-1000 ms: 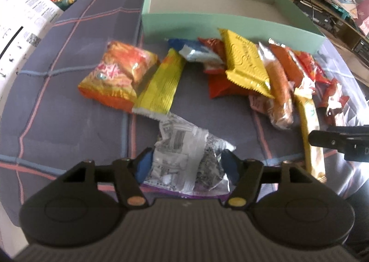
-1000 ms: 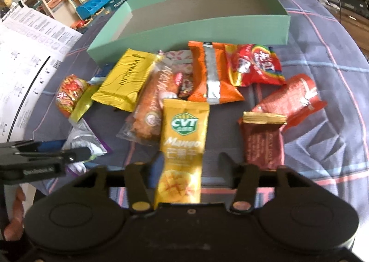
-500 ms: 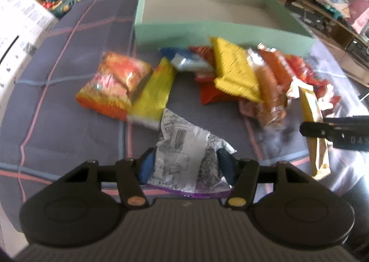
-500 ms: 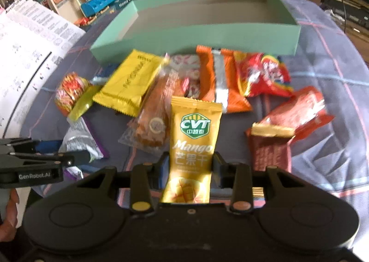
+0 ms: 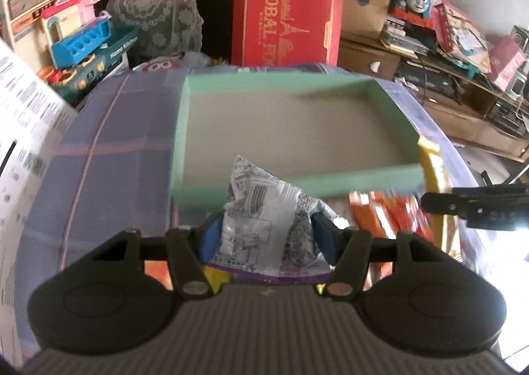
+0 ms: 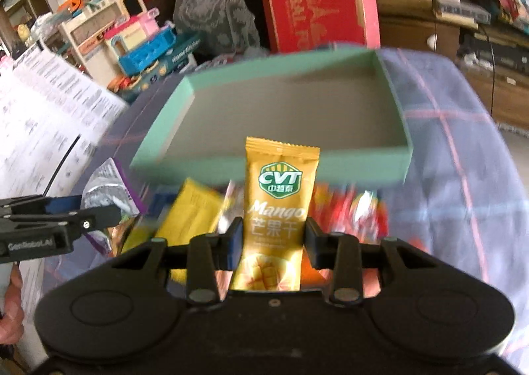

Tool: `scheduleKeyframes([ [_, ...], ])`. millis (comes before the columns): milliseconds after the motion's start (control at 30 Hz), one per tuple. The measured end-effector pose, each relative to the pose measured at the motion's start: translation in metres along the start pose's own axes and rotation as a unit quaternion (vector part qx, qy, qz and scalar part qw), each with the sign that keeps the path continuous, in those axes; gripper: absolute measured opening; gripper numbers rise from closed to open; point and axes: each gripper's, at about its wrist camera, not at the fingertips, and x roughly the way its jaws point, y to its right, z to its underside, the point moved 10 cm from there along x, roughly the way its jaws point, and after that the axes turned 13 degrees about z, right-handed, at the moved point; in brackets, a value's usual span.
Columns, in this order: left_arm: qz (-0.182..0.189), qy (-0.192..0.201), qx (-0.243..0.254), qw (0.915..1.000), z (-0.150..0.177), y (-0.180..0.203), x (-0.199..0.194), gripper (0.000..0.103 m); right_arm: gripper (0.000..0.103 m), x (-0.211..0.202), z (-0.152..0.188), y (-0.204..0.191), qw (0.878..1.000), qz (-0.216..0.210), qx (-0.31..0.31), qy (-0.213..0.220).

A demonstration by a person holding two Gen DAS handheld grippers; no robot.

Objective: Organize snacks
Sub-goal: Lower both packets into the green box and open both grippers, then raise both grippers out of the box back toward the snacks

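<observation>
Snacks on plaid tablecloth

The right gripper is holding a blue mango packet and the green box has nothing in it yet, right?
Almost. The mango packet clamped in the right gripper is yellow-orange, not blue; only the gripper's pads are blue. The right wrist view shows it clearly. The rest holds: the green box has nothing in it yet.

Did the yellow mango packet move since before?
Yes. The mango packet, pinched in the right gripper, has gone up off the cloth toward the green box.
</observation>
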Motion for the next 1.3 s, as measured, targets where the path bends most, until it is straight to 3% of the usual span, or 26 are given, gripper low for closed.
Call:
scheduleKeyframes([
  [333, -0.050, -0.009, -0.011, 0.9987, -0.109, -0.052, 0.108, 0.059, 0.037, 0.078, -0.122, 0.045, 0.999, 0.037, 0.010, -0.001],
  [533, -0.066, -0.029, -0.022, 0.9971, -0.138, -0.086, 0.167, 0.059, 0.037, 0.149, -0.148, 0.058, 0.998, 0.057, 0.011, -0.026],
  [700, -0.077, -0.037, -0.020, 0.9962, -0.148, -0.103, 0.191, 0.060, 0.037, 0.189, -0.154, 0.062, 0.997, 0.067, 0.013, -0.039],
  [767, -0.083, -0.035, -0.014, 0.9958, -0.151, -0.105, 0.196, 0.063, 0.038, 0.198, -0.155, 0.064, 0.997, 0.069, 0.011, -0.038],
  [800, -0.091, -0.031, -0.009, 0.9953, -0.153, -0.106, 0.196, 0.070, 0.039, 0.197, -0.155, 0.064, 0.997, 0.067, 0.011, -0.034],
  [833, -0.100, -0.027, -0.008, 0.9946, -0.155, -0.107, 0.194, 0.085, 0.043, 0.195, -0.156, 0.064, 0.997, 0.067, 0.014, -0.029],
  [900, -0.112, -0.018, -0.008, 0.9935, -0.157, -0.106, 0.188, 0.103, 0.061, 0.187, -0.158, 0.062, 0.998, 0.065, 0.022, -0.015],
  [967, -0.111, -0.011, -0.004, 0.9937, -0.157, -0.101, 0.181, 0.103, 0.087, 0.179, -0.158, 0.059, 0.998, 0.062, 0.021, -0.001],
  [1100, -0.105, -0.022, -0.004, 0.9943, -0.150, -0.092, 0.171, 0.103, 0.088, 0.165, -0.160, 0.052, 0.998, 0.060, 0.010, 0.005],
  [1200, -0.099, -0.025, 0.000, 0.9947, -0.140, -0.083, 0.158, 0.103, 0.101, 0.150, -0.155, 0.046, 0.998, 0.054, 0.011, 0.004],
  [1300, -0.093, -0.025, 0.001, 0.9953, -0.126, -0.074, 0.142, 0.103, 0.103, 0.134, -0.148, 0.036, 0.999, 0.047, 0.004, 0.009],
])
